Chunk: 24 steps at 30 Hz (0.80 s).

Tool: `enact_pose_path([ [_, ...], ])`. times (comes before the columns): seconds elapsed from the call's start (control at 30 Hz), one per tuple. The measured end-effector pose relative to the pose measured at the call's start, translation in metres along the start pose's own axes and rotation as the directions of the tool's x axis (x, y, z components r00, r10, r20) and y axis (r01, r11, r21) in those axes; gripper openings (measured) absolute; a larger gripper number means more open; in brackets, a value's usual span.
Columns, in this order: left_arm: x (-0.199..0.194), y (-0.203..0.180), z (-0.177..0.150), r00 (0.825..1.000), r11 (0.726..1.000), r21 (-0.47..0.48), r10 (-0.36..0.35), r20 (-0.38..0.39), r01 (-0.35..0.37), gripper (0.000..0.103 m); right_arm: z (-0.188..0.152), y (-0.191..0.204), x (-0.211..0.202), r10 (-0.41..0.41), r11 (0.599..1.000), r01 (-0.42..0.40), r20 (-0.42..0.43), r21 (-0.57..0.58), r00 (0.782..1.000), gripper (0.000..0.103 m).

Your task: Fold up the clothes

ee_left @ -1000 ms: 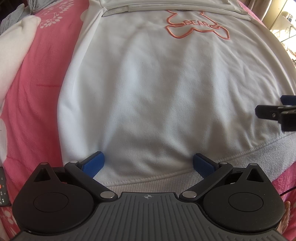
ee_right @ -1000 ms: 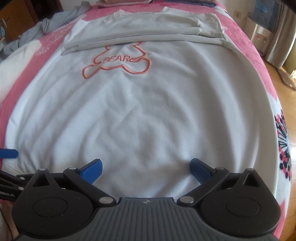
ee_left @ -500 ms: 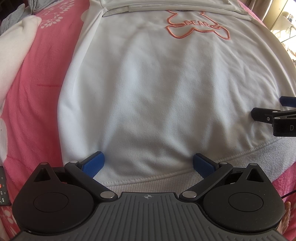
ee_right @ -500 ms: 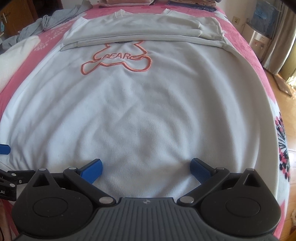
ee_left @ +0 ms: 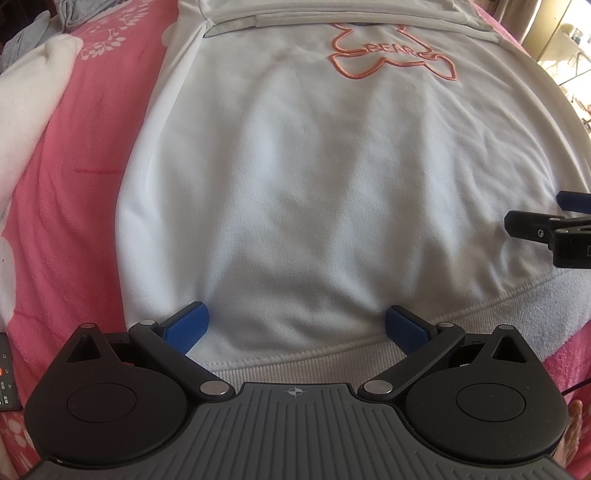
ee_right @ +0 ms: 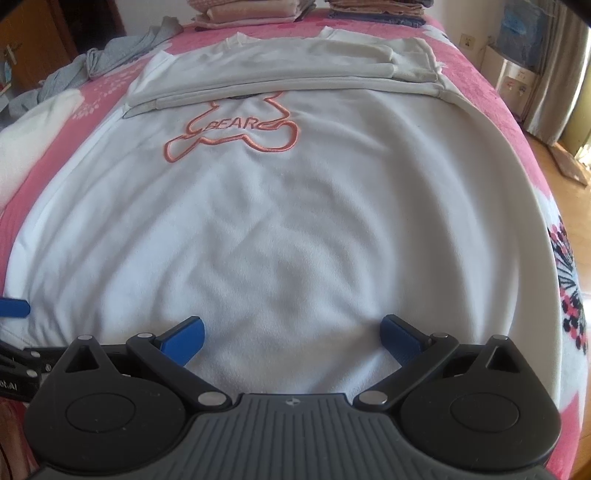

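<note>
Left wrist view: white BEAR sweatshirt [ee_left: 332,192] spread flat on the pink bedspread [ee_left: 66,192], ribbed hem [ee_left: 332,360] nearest, running from 9 to 3 o'clock directly under the left gripper [ee_left: 294,326]. Fingers [ee_left: 186,325] spread wide apart, holding nothing, straddling the hem toward its left corner, with cloth between them but not pinched. Long axis of the garment stretching away toward 12 o'clock, orange bear outline [ee_left: 391,55] far up, folded sleeves [ee_left: 332,20] across the top. Right gripper [ee_left: 554,229] entering at 3 o'clock, over the same hem line.

Right wrist view: same sweatshirt [ee_right: 295,229] seen from the hem, collar end at 12 o'clock, bear outline [ee_right: 232,136] beyond the middle, sleeves [ee_right: 295,70] laid crosswise near the top. Right gripper [ee_right: 291,334] with fingers [ee_right: 402,334] likewise wide apart, empty, poised over the near edge toward the right corner; hem itself hidden beneath the tool. One blue pad of the left gripper [ee_right: 13,308] showing at 9 o'clock. Stacked folded clothes [ee_right: 251,9] past the collar, grey garment [ee_right: 110,51] at 11 o'clock.

Judged: each gripper nearest its own hem corner, so likely a pinch at both, then a carry toward 12 o'clock.
</note>
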State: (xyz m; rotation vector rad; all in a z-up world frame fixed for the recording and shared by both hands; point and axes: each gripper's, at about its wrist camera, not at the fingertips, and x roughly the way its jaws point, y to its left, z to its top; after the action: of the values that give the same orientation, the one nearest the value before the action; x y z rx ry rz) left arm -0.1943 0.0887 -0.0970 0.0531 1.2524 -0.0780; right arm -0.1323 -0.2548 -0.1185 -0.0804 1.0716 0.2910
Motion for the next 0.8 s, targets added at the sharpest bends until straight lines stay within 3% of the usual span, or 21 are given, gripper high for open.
enact_pose_path([
  [0.23, -0.011, 0.009, -0.01, 1.0, 0.998, 0.057, -0.02, 0.023, 0.019, 0.103, 0.002, 0.001, 0.0, 0.004, 1.0, -0.004, -0.016, -0.018, 1.0, 0.103],
  [0.3, -0.004, -0.053, 0.011, 0.997, 0.996, 0.081, -0.05, 0.051, 0.046, 0.103, 0.003, -0.001, -0.001, 0.012, 1.0, -0.012, -0.016, -0.002, 1.0, 0.103],
  [0.4, -0.014, -0.052, 0.007, 0.987, 0.988, 0.136, -0.092, 0.129, 0.074, 0.103, 0.003, -0.004, -0.002, 0.024, 1.0, -0.023, -0.013, 0.02, 1.0, 0.103],
  [0.53, -0.007, -0.098, 0.055, 0.971, 0.98, 0.186, -0.106, 0.213, 0.066, 0.103, 0.005, -0.008, -0.004, 0.036, 0.998, -0.036, -0.007, 0.051, 0.999, 0.103],
  [0.8, 0.011, -0.104, 0.078, 0.962, 0.986, 0.155, -0.102, 0.253, 0.064, 0.103, 0.012, -0.014, -0.016, 0.01, 0.996, -0.013, 0.03, 0.091, 1.0, 0.103],
])
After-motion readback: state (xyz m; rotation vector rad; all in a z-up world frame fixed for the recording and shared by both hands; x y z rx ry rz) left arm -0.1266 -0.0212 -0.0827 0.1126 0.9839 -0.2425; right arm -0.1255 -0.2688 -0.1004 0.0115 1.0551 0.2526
